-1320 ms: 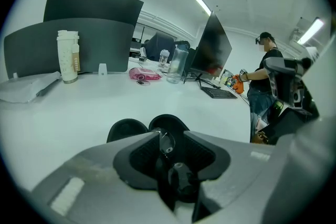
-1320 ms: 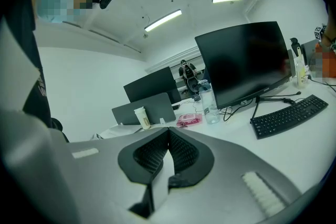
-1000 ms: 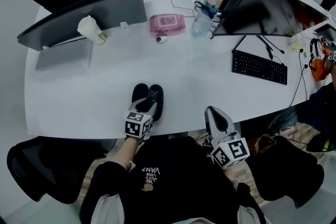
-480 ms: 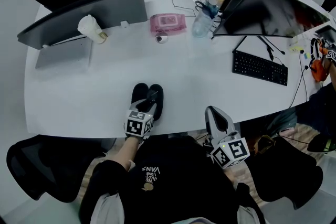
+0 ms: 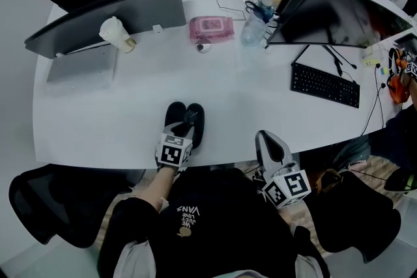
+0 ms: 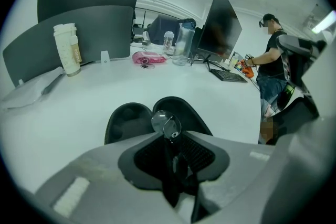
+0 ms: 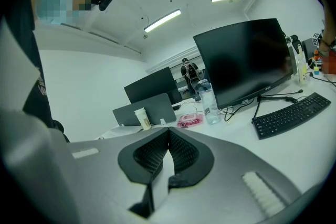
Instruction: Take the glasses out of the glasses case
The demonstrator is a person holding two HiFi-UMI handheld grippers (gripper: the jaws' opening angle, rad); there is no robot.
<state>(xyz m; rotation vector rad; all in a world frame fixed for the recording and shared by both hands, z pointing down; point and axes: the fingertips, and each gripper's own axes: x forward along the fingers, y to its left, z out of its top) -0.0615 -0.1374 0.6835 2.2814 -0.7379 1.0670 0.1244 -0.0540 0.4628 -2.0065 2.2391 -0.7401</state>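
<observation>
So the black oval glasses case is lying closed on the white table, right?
Not quite. The black oval glasses case lies open on the white table, its two halves spread side by side. The left gripper view shows it, just beyond the left gripper, whose fingers are closing with the thin-framed glasses between them.

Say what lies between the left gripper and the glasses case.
Left gripper view: the glasses stand between the left gripper's closing jaws, before the glasses case.
</observation>
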